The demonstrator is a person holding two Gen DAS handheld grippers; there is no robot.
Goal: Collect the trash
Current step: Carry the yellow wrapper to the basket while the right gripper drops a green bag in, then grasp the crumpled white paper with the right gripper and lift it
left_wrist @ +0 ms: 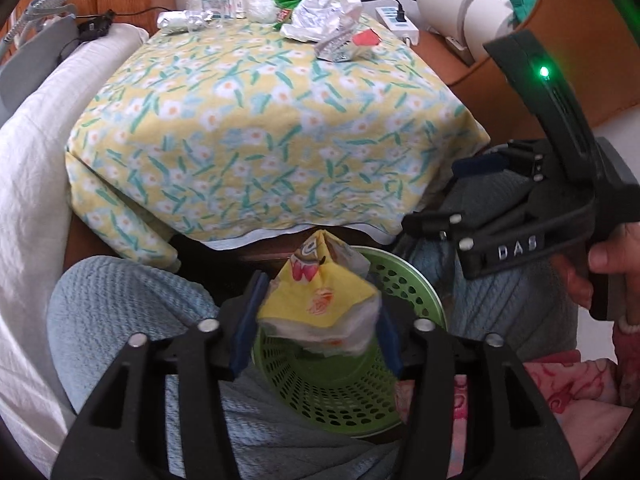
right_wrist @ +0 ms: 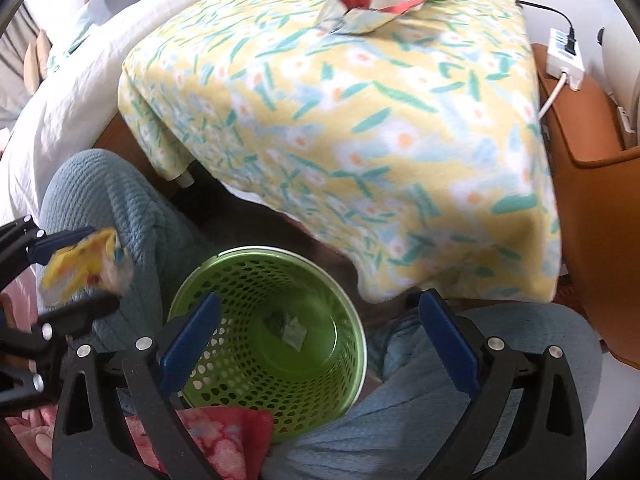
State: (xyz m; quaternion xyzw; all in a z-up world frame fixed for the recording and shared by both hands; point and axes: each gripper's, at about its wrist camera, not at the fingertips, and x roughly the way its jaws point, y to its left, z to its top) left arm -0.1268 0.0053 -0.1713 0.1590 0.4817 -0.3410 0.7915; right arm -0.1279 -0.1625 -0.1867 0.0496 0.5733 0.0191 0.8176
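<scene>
Above green basket (left_wrist: 404,288), yellow wrapper (left_wrist: 320,300) between left tool (left_wrist: 316,336) pads

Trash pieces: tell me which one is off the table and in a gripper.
The yellow cartoon-print wrapper, clamped in the left gripper above the green basket. The other wrappers lie on the floral tablecloth.
</scene>
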